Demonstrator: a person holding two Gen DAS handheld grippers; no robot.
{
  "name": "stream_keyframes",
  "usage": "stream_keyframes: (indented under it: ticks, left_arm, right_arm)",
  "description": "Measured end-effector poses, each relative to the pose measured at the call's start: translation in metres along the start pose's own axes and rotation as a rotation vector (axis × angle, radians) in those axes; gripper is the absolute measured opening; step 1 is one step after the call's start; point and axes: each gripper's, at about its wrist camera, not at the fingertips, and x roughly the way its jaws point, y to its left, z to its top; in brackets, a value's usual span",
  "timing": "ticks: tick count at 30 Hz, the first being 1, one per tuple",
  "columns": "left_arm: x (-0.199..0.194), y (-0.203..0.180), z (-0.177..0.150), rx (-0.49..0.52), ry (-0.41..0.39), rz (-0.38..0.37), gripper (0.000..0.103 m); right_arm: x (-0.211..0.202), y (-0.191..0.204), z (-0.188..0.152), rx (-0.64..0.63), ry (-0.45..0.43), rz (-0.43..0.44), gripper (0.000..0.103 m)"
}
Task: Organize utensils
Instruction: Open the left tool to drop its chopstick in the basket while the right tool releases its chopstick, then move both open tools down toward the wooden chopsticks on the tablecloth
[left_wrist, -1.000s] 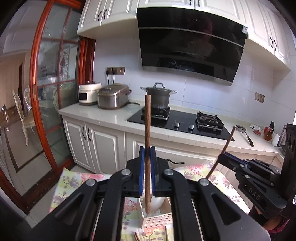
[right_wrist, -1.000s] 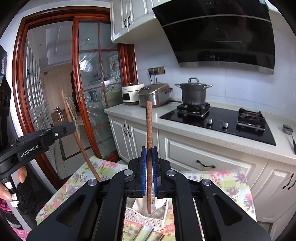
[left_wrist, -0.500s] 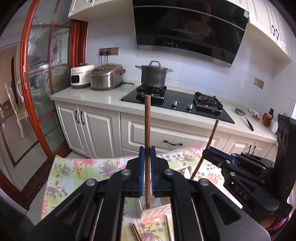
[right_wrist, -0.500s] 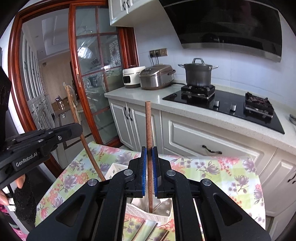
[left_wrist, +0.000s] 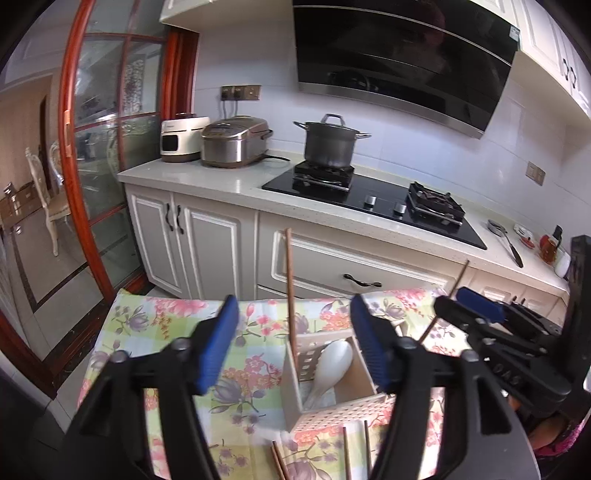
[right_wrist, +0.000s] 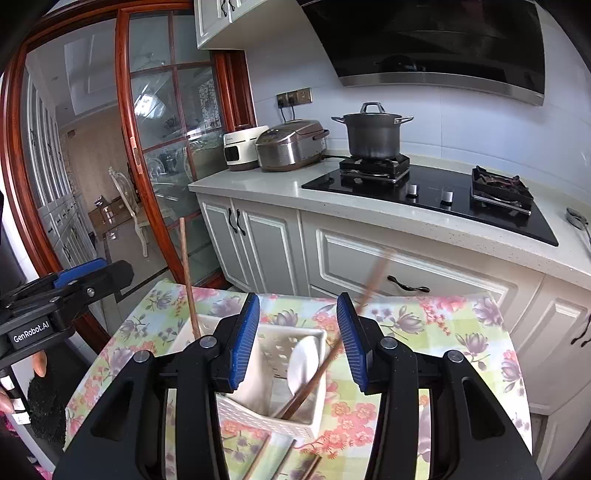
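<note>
Left gripper (left_wrist: 293, 347): jaws were clamped on a brown chopstick (left_wrist: 290, 291) a second earlier; now they were opening, pads clear of it. That chopstick stood nearly upright in the white utensil holder (left_wrist: 332, 402) on the floral tablecloth (left_wrist: 166, 321), beside a white spoon (left_wrist: 327, 365). Right gripper (right_wrist: 293, 339): likewise opening, its chopstick (right_wrist: 332, 347) released and tilted right, blurred, lower end inside the holder. Both grippers sat lower than before. Loose chopsticks (left_wrist: 347, 454) lay in front of the holder.

Bright, even daylight, heavy fisheye bending and dark vignette at corners, motion-blurred tilted chopstick (right_wrist: 373, 280).
</note>
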Motion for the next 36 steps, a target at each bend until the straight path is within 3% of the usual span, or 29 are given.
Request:
stream_keyframes:
  ticks: [5,14,26,36]
  left_arm:
    - [-0.005,0.009,-0.018,-0.039,-0.014,0.024,0.082]
    - [-0.021,0.013,-0.059,-0.041,-0.022,0.064,0.09]
    - [-0.007,0.023,-0.126,-0.1,0.081,0.027,0.091]
    - [-0.004,0.026,-0.178,-0.106,0.121,0.102,0.091]
  right_arm:
    - [-0.009,-0.01,-0.011,0.019,-0.009,-0.007,0.043]
    - [-0.024,-0.018,-0.045,0.034,-0.001,-0.001,0.043]
    - [-0.023,-0.027,-0.111,0.085,0.074,-0.012,0.043]
    - [-0.006,-0.019,-0.168,0.091,0.154,-0.039,0.043]
